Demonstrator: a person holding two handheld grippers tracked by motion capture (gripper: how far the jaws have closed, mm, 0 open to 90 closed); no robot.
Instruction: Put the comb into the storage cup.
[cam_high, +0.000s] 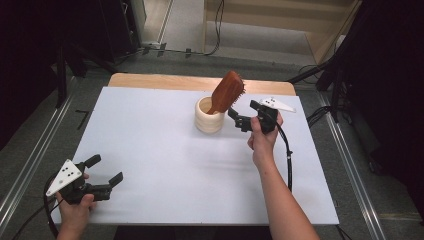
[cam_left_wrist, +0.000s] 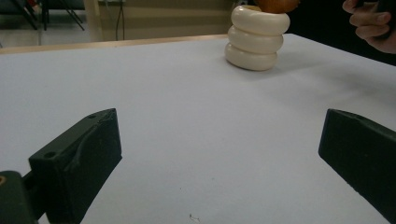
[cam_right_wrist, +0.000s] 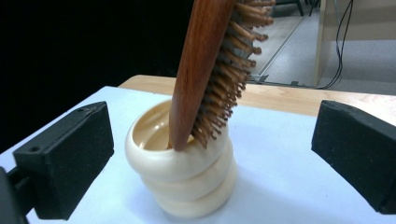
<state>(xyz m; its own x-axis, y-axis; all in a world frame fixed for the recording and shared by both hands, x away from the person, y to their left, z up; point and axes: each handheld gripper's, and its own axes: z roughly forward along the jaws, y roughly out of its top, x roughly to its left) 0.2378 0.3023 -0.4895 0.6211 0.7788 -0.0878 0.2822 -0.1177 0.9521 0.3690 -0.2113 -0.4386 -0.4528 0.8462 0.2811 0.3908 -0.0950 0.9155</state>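
Wooden hairbrush (cam_high: 227, 91) stands handle-down in a cream ribbed cup (cam_high: 209, 116), head leaning toward 1 o'clock, bristles facing right. Cup sits on the white worktop (cam_high: 165, 160) just past centre, toward 12 o'clock. Right tongs (cam_high: 239, 118) released, jaws wide apart, just beside the cup at its 3 o'clock, not touching brush or cup. Left tongs (cam_high: 106, 173) released, jaws spread, empty, low over the worktop near the 8 o'clock corner, well apart from the cup.
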